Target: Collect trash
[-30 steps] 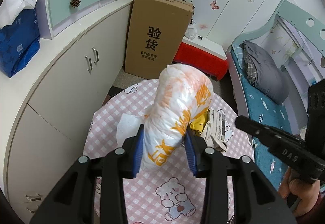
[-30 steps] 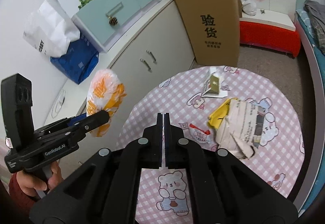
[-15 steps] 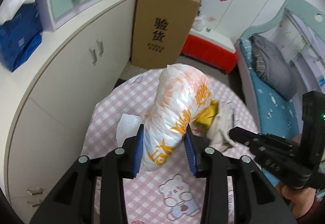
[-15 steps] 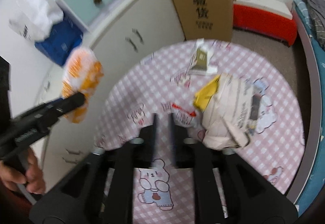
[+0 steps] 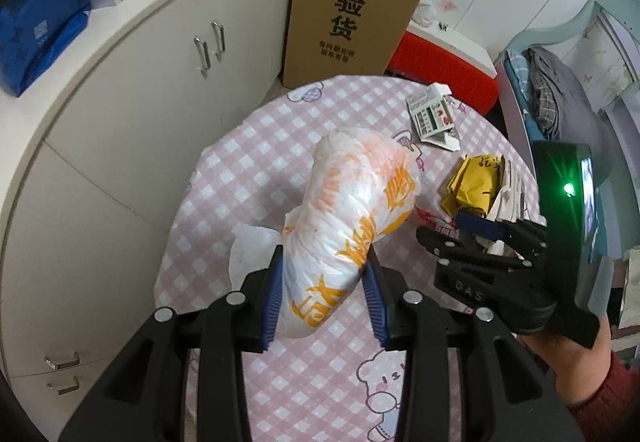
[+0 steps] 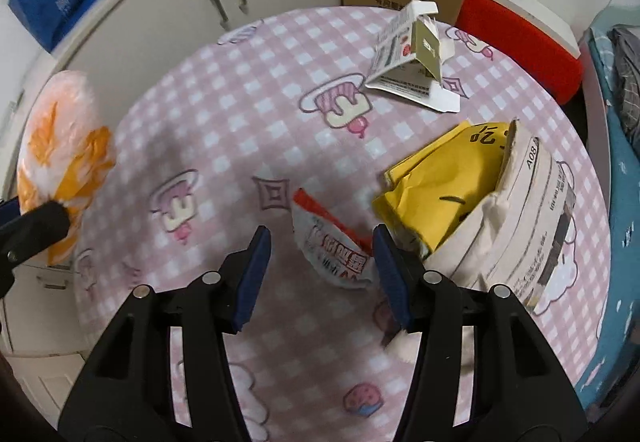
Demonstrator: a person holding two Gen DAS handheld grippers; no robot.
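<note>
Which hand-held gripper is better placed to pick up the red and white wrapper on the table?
The right hand-held gripper. Its jaws are opening and empty, and the red and white wrapper lies between its fingers. The left hand-held gripper is busy, shut on the white and orange plastic bag.

Bare checked cloth on the bench (image 6: pixel 224 113) leaves plenty of open room toward the cupboards (image 5: pixel 168 53). The other side is crowded: a white wrapper (image 6: pixel 332 250), a yellow packet (image 6: pixel 440 181) against folded newspaper (image 6: pixel 532 226), and a torn carton (image 6: pixel 412 53) farther back. A tall cardboard box (image 5: pixel 356 5) blocks the far edge.
</note>
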